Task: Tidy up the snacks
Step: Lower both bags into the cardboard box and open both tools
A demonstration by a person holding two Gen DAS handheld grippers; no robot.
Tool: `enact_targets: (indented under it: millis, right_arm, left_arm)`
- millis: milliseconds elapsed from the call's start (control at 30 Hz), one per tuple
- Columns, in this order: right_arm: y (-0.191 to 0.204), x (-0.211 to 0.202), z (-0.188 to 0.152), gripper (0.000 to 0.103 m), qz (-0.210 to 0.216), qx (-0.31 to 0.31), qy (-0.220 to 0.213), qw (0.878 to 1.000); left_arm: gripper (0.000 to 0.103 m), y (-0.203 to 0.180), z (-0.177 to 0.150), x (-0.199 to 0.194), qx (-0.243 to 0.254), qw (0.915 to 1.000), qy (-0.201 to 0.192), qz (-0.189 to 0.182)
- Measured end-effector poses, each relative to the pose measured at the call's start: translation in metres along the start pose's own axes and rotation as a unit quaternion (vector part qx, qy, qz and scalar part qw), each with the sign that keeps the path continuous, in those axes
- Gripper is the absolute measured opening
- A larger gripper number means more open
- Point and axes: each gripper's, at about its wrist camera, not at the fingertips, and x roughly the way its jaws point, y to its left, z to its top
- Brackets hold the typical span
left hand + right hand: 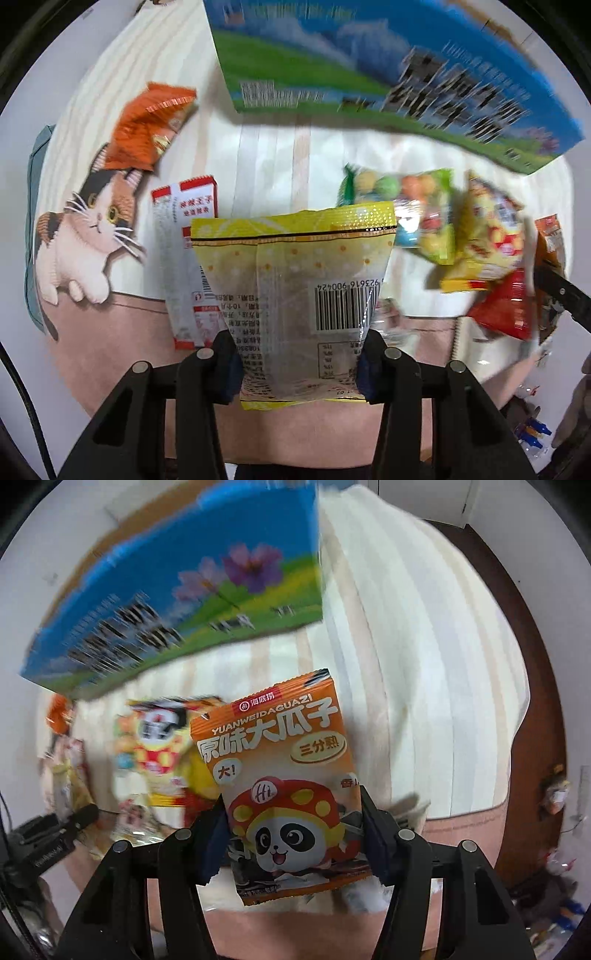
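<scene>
Closest to the left wrist camera: left gripper (pixel 299 369), black fingers clamped on either side edge of a yellow snack packet (pixel 295 295), barcode side facing the lens, packet held upright above the bed. Closest to the right wrist camera: right gripper (pixel 293 843), fingers pinched on both side edges of an orange sunflower-seed packet (pixel 284 779) printed with a cartoon panda, also lifted clear of the surface.

Behind both packets, a large blue-and-green carton (pixel 369 66), standing on a striped cream blanket (pixel 266 166), blurred. Scattered on the blanket in the left view: a crumpled orange wrapper (pixel 147 125), a red-and-white box (pixel 184 236) partly hidden behind the yellow packet, a green bag of coloured sweets (pixel 413 206), a yellow-and-red bag (pixel 487 236), a red pouch (pixel 506 310). A cat picture (pixel 88 232) printed on the bedding at far left.

Likely handling: both packets light, thin-filmed, soft and crinkly, probably slick; contents loose, so bulging and sagging likely under a weak pinch. Best purchase judged to be the flat sealed edges or the side seams low down, as held now. Crushing a small risk; slipping the greater one. Carton presumably the destination, though opening not visible.
</scene>
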Motion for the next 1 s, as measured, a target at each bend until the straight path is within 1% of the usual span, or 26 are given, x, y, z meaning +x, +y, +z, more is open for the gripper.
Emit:
enact_targets:
  millis: [67, 200, 233, 333, 367, 400, 433, 500, 567, 667, 767, 800, 833, 933, 1000]
  right_arm:
    - [0.003, -0.021, -0.004, 0.064, 0.020, 0.007, -0.020, 1.000]
    - [0.009, -0.070, 0.008, 0.064, 0.064, 0.010, -0.059, 0.996]
    - [0.013, -0.082, 0.016, 0.064, 0.072, 0.008, -0.067, 0.995]
    - [0.026, -0.122, 0.033, 0.064, 0.098, -0.008, -0.093, 0.991]
    - [0.039, -0.128, 0.043, 0.064, 0.108, -0.015, -0.099, 0.989]
    - [0.051, -0.133, 0.061, 0.064, 0.117, -0.020, -0.105, 0.987]
    - [0.050, -0.143, 0.075, 0.064, 0.123, -0.023, -0.111, 0.986]
    - [0.065, -0.154, 0.097, 0.064, 0.120, -0.034, -0.124, 0.984]
    - [0.077, -0.155, 0.118, 0.064, 0.114, -0.039, -0.130, 0.984]
    - [0.088, -0.143, 0.150, 0.064, 0.096, -0.043, -0.122, 0.987]
    - [0.093, -0.123, 0.179, 0.064, 0.081, -0.039, -0.096, 0.991]
    - [0.097, -0.113, 0.184, 0.064, 0.074, -0.037, -0.087, 0.993]
    - [0.098, -0.102, 0.191, 0.064, 0.069, -0.034, -0.076, 0.994]
    - [0.098, -0.071, 0.205, 0.064, 0.062, -0.025, -0.045, 0.997]
    - [0.098, -0.051, 0.211, 0.064, 0.059, -0.019, -0.028, 0.998]
  left_arm:
    - [0.044, -0.001, -0.002, -0.024, -0.002, 0.9998, -0.012, -0.017]
    - [0.044, -0.006, 0.005, -0.079, 0.001, 0.9971, -0.046, -0.062]
    - [0.044, -0.009, 0.009, -0.094, 0.001, 0.9957, -0.054, -0.076]
    - [0.044, -0.023, 0.030, -0.133, 0.010, 0.9907, -0.076, -0.112]
    - [0.044, -0.032, 0.046, -0.141, 0.016, 0.9888, -0.084, -0.122]
    - [0.044, -0.039, 0.055, -0.150, 0.021, 0.9874, -0.092, -0.127]
    - [0.044, -0.045, 0.071, -0.157, 0.029, 0.9862, -0.101, -0.128]
    - [0.044, -0.056, 0.102, -0.172, 0.043, 0.9851, -0.119, -0.117]
    - [0.044, -0.063, 0.128, -0.176, 0.050, 0.9854, -0.127, -0.102]
    - [0.044, -0.065, 0.172, -0.161, 0.041, 0.9894, -0.103, -0.094]
    - [0.044, -0.067, 0.210, -0.128, 0.039, 0.9949, -0.069, -0.062]
    - [0.044, -0.067, 0.220, -0.114, 0.038, 0.9962, -0.054, -0.057]
    - [0.044, -0.067, 0.232, -0.096, 0.035, 0.9976, -0.029, -0.053]
    - [0.044, -0.067, 0.249, -0.054, 0.025, 0.9984, 0.024, -0.044]
    - [0.044, -0.064, 0.254, -0.027, 0.020, 0.9978, 0.051, -0.037]
